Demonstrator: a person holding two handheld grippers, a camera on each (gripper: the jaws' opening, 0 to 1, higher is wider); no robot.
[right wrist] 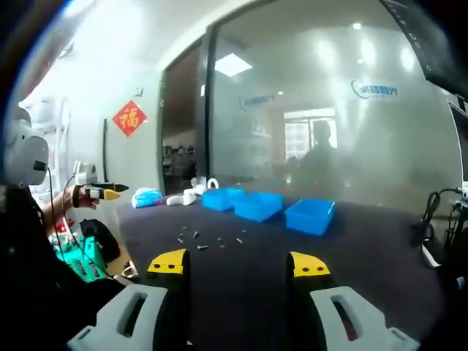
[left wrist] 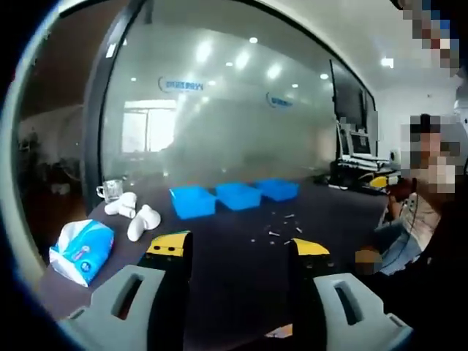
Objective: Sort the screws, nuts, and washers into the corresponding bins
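Three shallow blue bins (left wrist: pixel 235 194) sit in a row along the far edge of a dark worktop (left wrist: pixel 241 270), in front of a frosted glass wall (left wrist: pixel 219 110). Small screws, nuts and washers (left wrist: pixel 281 228) lie loose on the worktop between the bins and its near edge, too small to tell apart. In the left gripper view, the left gripper (left wrist: pixel 238 252) hangs with jaws spread and nothing between them, well short of the hardware. In the right gripper view, the right gripper (right wrist: pixel 239 267) is likewise released and empty, with the scattered hardware (right wrist: pixel 208 239) ahead to its left. A tissue pack (left wrist: pixel 82 250), white objects (left wrist: pixel 135 213) and a glass cup (left wrist: pixel 111 190) occupy one end of the worktop. Bare worktop spreads around the hardware. A person (right wrist: pixel 25 241) at the worktop's side holds a yellow-tipped tool (right wrist: pixel 102 192).
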